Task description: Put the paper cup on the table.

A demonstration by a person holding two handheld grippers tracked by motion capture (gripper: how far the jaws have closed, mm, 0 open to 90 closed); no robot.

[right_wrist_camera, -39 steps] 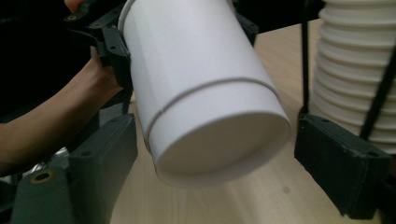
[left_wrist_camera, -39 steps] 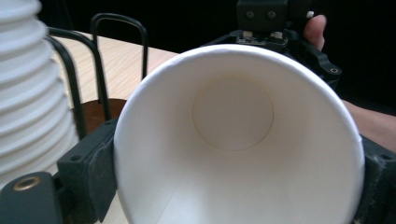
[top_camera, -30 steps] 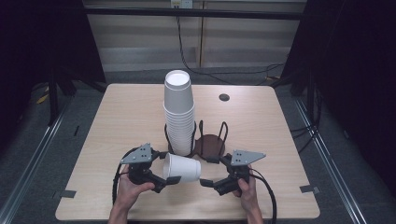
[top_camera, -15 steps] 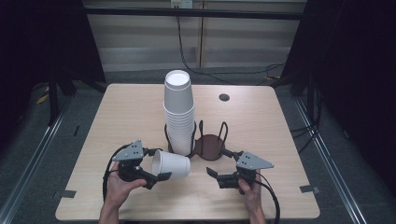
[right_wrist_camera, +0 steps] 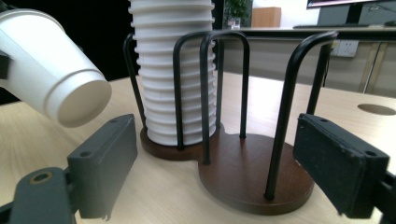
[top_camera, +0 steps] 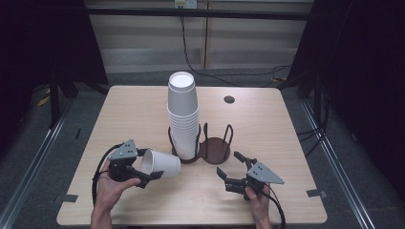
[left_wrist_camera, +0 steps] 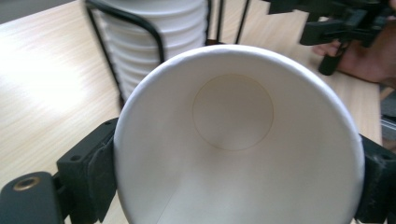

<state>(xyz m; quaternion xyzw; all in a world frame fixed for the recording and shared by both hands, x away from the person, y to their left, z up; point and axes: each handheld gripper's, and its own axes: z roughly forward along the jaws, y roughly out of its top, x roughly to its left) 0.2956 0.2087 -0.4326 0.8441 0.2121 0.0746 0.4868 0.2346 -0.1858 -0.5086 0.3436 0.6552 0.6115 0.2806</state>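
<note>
Nearest the person's edge of the pale wooden table (top_camera: 286, 138), the left gripper (top_camera: 143, 172) clamps a single white paper cup (top_camera: 160, 163) on its side, mouth toward the hand, while the right gripper (top_camera: 235, 172) stands spread and empty. Beyond them sits a dark wooden double holder with black wire hoops (top_camera: 216, 149); its left ring carries a tall stack of white cups (top_camera: 183, 114), its right ring looks vacant. I'd judge the cup is mid-transfer; next, upend and lower it between those hoops.

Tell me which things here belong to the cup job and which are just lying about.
In the job:
- white paper cup, gripped by left gripper
- tall stack of white paper cups
- black wire cup holder with brown wooden bases
- right gripper, open

Lying about:
- round cable hole in tabletop
- black cables on floor
</note>
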